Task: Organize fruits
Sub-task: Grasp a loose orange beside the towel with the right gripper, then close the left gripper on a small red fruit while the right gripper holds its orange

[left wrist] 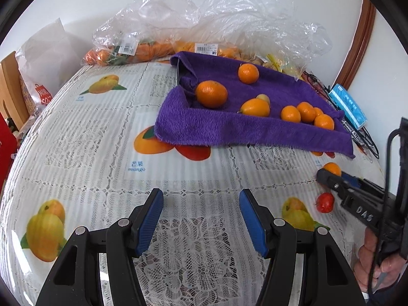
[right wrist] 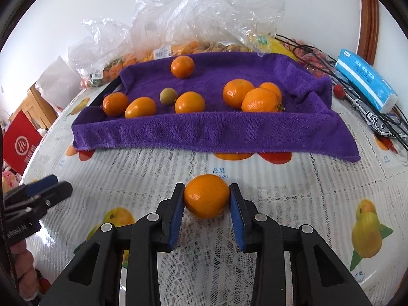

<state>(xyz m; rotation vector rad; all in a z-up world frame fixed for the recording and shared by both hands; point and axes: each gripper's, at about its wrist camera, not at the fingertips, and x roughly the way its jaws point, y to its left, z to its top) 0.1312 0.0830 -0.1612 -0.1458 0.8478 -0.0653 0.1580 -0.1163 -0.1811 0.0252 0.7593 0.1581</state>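
Right gripper [right wrist: 206,199]: blue ribbed pads of the black fingers [right wrist: 176,219] pressed on both sides of an orange [right wrist: 206,195], a smooth, slightly oval fruit with dimpled peel. Fruit sits on the table [right wrist: 293,204], in front of the towel [right wrist: 216,130]. In the left wrist view the same gripper [left wrist: 329,174] comes in from the right with the orange at its tip; its black body is embossed "DAS", and the hand [left wrist: 380,262] grips the handle.

Left gripper [left wrist: 201,219]: fingers [left wrist: 150,219] partly apart, nothing between them, over bare table cover. Same blue ribbed pads, black frame, round silver pins.

Table cover: white lace pattern under glossy clear film, printed with yellow and orange mangoes [left wrist: 46,232]; blue caption "mango" with Chinese characters above it.

A small red fruit [left wrist: 325,202] lies on the table just beside the right gripper.

Towel: purple, plush pile, near edge folded up into a low rim. On it are loose oranges [right wrist: 238,93] of mixed sizes, round to oval, and one small pale greenish-yellow round fruit [right wrist: 168,96].

Behind the towel: crumpled clear plastic bags [left wrist: 229,17] holding more orange fruit, with white barcode labels, print too small to read. Far right: a light blue soft pack [right wrist: 364,79] with unreadable writing, lying on black cables [right wrist: 318,53]. Far left: a red sign [right wrist: 21,142] with a white circular logo.
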